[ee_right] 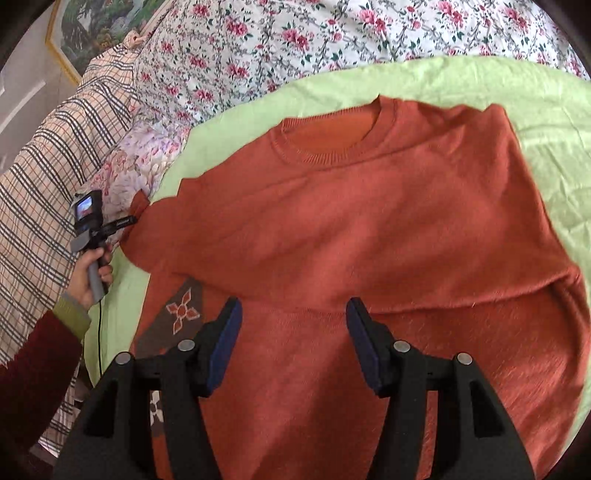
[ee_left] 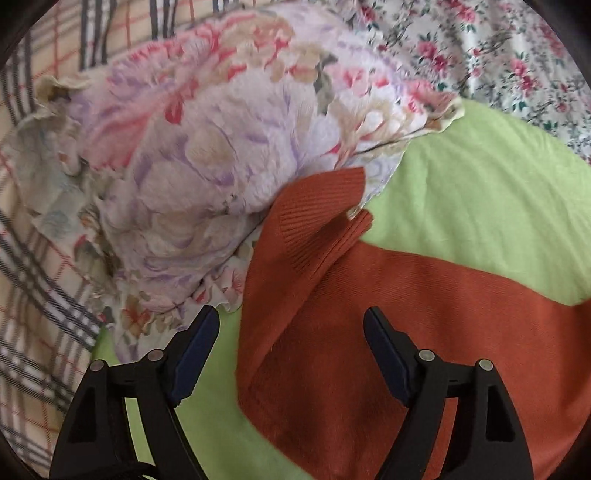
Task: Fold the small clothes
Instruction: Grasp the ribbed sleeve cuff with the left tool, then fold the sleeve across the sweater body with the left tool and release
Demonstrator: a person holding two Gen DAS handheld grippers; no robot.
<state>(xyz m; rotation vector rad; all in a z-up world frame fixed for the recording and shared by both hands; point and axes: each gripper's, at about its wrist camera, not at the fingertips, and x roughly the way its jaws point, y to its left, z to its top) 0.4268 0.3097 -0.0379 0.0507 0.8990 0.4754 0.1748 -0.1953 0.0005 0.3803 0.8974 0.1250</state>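
Rust-orange knit, a small crew-neck sweater, spread flat on a lime-green sheet over a bed. Ribbed collar toward the far side in the right wrist view, body reaching down under the camera. Lower part doubled over, a fold edge running across just ahead of the fingertips. Brown patterned patch with an orange-and-white diamond motif showing at the near left of the garment.

Right gripper above the sweater's middle, jaws apart, nothing between the blue pads, no cloth pinched. Left gripper likewise standing wide, pads clear of the fabric, poised over the sweater's left edge where orange meets green.

In the left wrist view, one sleeve folded back, its ribbed cuff lying at the edge of a pastel floral pillow with a ruffled border. Sleeve partly against the pillow, partly on the green sheet. Beyond the pillow, a beige plaid blanket to the left; farther off, a white bedcover with small pink roses.

At the left of the right wrist view, a hand in a dark red sleeve with an olive cuff, gripping the left tool's handle, a small lit screen on its camera. Framed picture on the wall at top left, partly cut off.
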